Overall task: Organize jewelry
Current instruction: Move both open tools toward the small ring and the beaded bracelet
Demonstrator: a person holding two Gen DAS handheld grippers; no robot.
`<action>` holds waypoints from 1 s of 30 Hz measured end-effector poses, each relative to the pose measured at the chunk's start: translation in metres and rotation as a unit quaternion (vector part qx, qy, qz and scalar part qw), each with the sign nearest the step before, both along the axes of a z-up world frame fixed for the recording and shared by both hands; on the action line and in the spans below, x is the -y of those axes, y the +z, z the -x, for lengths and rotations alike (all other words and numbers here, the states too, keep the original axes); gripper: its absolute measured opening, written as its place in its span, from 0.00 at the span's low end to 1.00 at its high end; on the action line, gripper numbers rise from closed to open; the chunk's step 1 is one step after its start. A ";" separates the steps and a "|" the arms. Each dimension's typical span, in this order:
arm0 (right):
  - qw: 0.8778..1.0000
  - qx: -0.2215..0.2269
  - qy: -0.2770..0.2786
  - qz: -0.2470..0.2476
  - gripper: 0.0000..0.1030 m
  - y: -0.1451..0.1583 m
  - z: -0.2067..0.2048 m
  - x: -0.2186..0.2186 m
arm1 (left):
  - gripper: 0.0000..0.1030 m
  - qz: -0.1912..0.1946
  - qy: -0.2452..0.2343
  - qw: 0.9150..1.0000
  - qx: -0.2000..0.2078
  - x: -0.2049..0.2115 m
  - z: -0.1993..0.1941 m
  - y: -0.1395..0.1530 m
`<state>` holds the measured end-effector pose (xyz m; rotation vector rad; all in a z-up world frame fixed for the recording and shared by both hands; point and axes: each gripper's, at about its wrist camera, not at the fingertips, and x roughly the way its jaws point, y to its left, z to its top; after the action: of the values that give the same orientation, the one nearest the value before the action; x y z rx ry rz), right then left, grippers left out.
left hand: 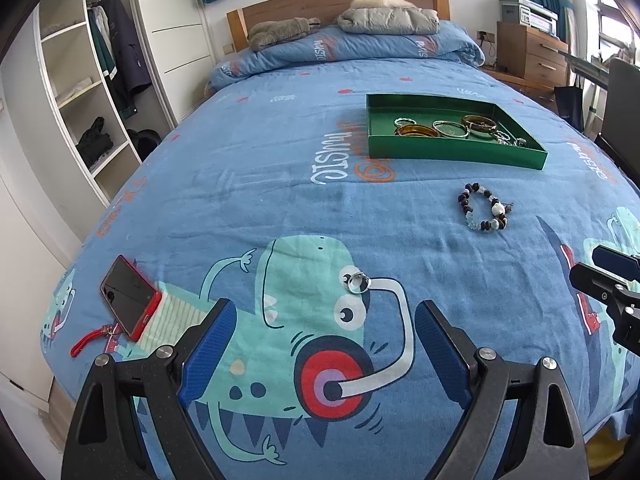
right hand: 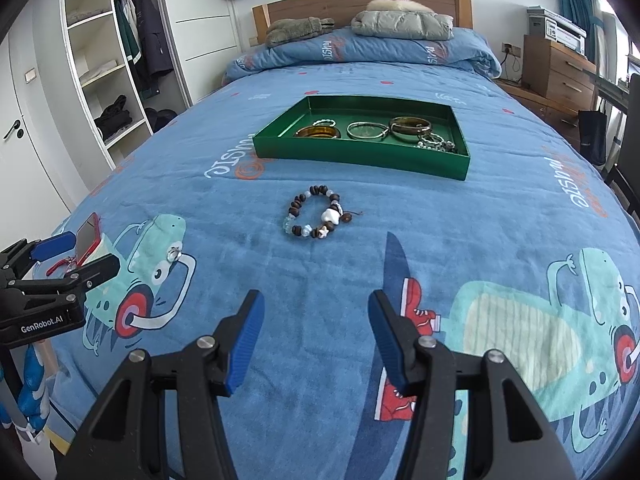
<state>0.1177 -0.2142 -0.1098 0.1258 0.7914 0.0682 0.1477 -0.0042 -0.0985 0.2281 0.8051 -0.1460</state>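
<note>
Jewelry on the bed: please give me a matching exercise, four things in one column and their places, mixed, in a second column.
1. beaded bracelet
2. silver ring
3. amber bangle
4. red phone

a. inside the green tray
b. near the bed's left edge
c. on the bedcover just before the tray
d. on the dinosaur's eye

Pairs: 1-c, 2-d, 3-a, 4-b

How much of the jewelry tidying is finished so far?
Mostly done: several bangles and chains already lie in the green tray. Nothing is in hand; the left gripper and right gripper are both open. The beaded bracelet and a small ring remain on the bedspread.
</note>
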 end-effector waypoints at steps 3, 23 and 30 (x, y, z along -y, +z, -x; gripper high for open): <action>1.000 0.000 -0.001 -0.001 0.51 -0.001 -0.002 0.001 | 0.88 -0.001 0.000 1.000 -0.002 0.001 -0.002 -0.002; 1.000 -0.004 -0.004 -0.007 0.51 -0.011 -0.016 0.014 | 0.88 0.084 -0.047 0.994 -0.055 -0.039 -0.009 -0.017; 1.000 -0.004 0.004 -0.006 0.51 -0.014 -0.028 0.014 | 0.71 0.124 -0.073 0.985 -0.092 -0.032 -0.027 -0.034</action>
<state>0.1453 -0.2281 -0.1239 0.1345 0.7997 0.0806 0.1745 0.0277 -0.1322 0.0388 0.9454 -0.4079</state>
